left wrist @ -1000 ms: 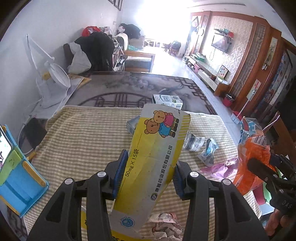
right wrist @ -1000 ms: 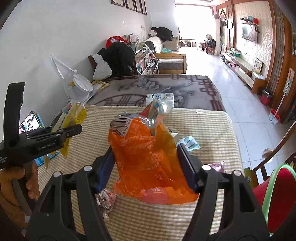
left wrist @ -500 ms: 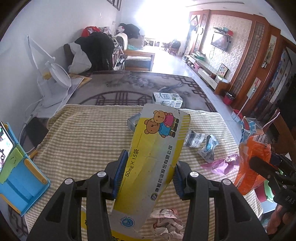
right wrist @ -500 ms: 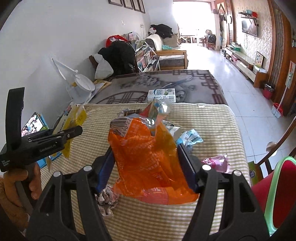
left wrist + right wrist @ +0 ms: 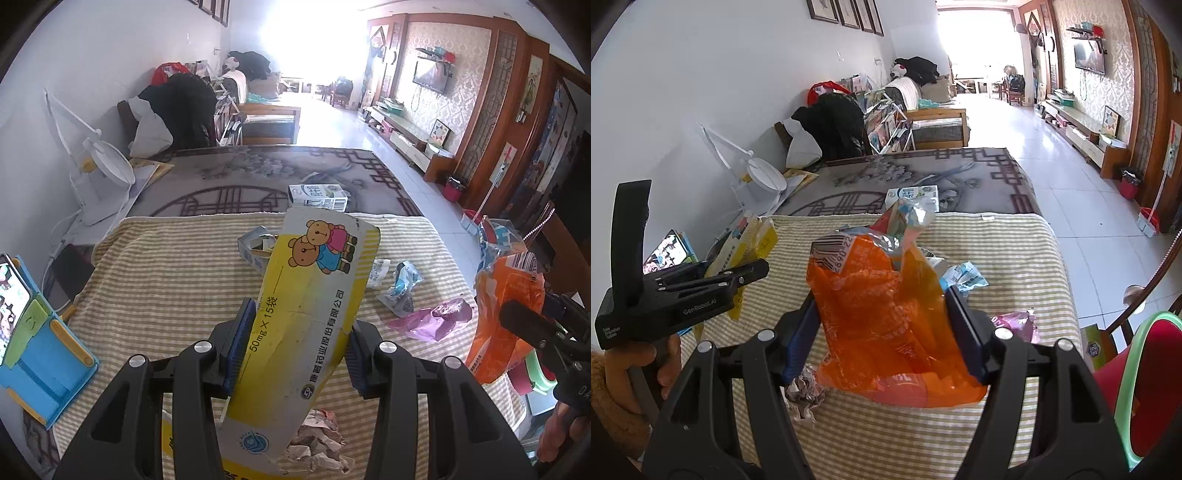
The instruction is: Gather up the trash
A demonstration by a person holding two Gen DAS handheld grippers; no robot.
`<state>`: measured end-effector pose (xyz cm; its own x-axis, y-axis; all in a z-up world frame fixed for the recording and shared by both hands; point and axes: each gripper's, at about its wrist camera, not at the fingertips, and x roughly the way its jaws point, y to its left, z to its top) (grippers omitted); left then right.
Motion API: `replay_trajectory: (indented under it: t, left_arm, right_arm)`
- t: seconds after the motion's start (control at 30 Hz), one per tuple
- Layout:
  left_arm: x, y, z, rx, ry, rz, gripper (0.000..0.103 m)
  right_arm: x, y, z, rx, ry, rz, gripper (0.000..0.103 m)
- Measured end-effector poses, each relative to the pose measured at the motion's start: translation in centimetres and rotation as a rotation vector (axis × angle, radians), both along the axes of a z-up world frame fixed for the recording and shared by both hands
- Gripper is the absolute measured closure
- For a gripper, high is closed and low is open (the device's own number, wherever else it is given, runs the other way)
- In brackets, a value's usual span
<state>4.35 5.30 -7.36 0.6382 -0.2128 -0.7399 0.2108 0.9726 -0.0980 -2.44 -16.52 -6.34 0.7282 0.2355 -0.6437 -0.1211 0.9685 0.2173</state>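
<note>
Orange crinkled plastic bag [image 5: 886,314] is pinched in our right gripper [image 5: 886,332] nearest the red bin [image 5: 1137,387] at right, our left gripper [image 5: 293,350] clamps the long yellow bear-printed medicine packet [image 5: 314,302] pointing away, loose wrappers [image 5: 402,284] lying farther on the striped cloth [image 5: 166,288].

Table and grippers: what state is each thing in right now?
Left gripper: shut on yellow box.
Yellow box: flattened, held tilted.
Right gripper: shut on orange bag.
Orange bag: crumpled, held up.
Milk carton: lying flat.
Pink wrapper: crumpled, on striped cloth.
</note>
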Motion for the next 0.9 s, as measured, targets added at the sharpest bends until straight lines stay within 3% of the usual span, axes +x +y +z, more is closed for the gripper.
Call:
replay_trajectory:
  t: [0.33,0.63,0.9]
  left_arm:
    - [-2.7,-3.4,1.1,0.024,-0.013,0.063,0.061]
    - [-6.3,-9.2,1.6,0.015,-0.025,0.097,0.061]
    - [-8.4,-15.3,1.1,0.009,-0.002,0.074,0.061]
  right_arm:
    - [-1.4,-4.1,0.6,0.029,-0.023,0.066,0.038]
    - [-3.8,-10.1,1.3,0.022,-0.04,0.106,0.038]
    - [-5.1,-15.8,0.8,0.046,-0.027,0.077,0.038]
